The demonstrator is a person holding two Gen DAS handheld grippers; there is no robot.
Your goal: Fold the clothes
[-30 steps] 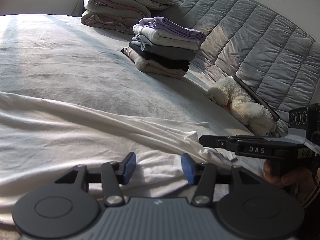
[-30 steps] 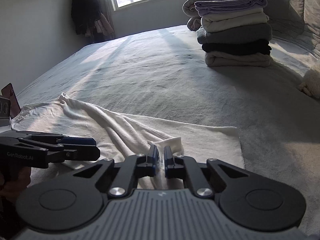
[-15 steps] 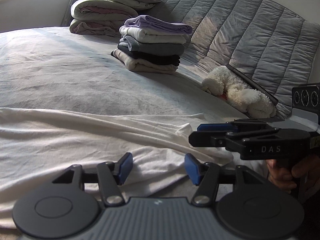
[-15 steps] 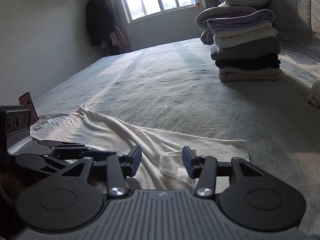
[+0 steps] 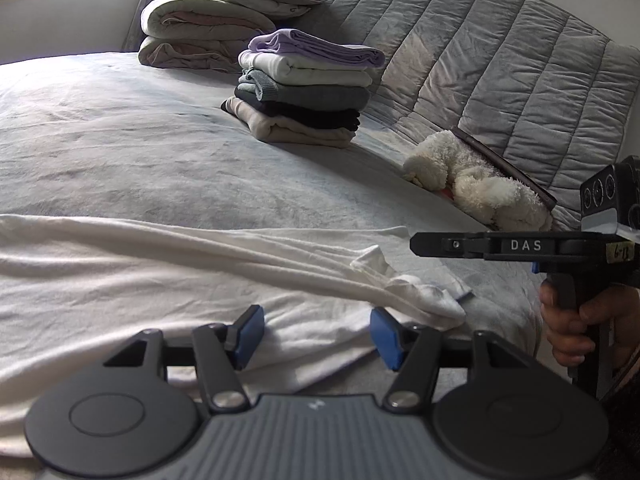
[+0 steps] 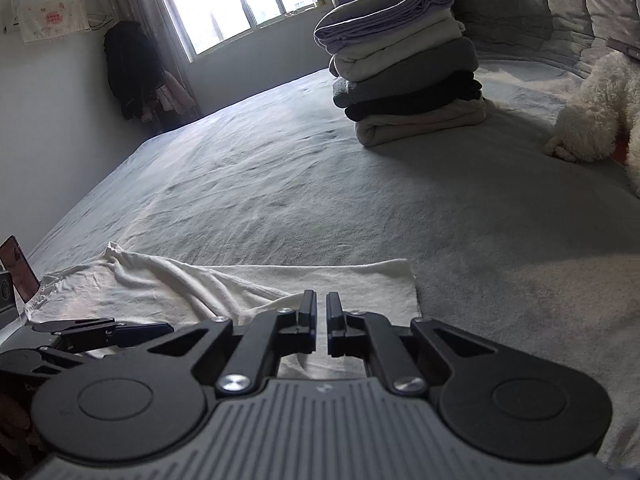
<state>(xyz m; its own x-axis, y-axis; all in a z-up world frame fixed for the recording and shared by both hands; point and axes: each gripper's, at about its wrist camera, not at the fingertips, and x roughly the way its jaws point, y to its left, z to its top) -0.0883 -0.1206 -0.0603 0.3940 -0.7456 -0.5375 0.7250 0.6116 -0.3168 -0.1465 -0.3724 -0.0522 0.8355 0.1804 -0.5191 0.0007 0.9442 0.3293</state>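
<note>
Nearest to me, the left gripper (image 5: pixel 316 336) hangs just above the white garment (image 5: pixel 140 272) with its blue pads well apart and nothing between them. The garment lies spread and rumpled along the near edge of the bed (image 5: pixel 160 168), with 1 bunched end, perhaps a sleeve or cuff, trailing toward the right gripper (image 6: pixel 320 322).

The right gripper's jaws are closing, and only a narrow slit is left between them. From its own camera the cloth lies under and behind the fingers, but I cannot tell whether any fabric is pinched in that slit. In the left view its fingers sit level above the bunched end, apart from it.

The risk, as I judge it, is a close on air: if the pads meet above the fold, a lift brings nothing up. A thin pinch of 1 layer could also slip out and leave the ridges running across the garment unsmoothed, so any fold made over them would set crooked. The left jaws, if they drop here, could catch the bedsheet with the cloth.

The near hem is hidden under both gripper bodies, and the garment's left end runs out of frame.

Farther off, a stack of folded clothes (image 5: pixel 304 88) stands well apart, beside a white plush toy (image 5: pixel 476 184) by the quilted headboard (image 5: pixel 500 60). Something dark and flat leans behind the toy; I cannot say what it is.
</note>
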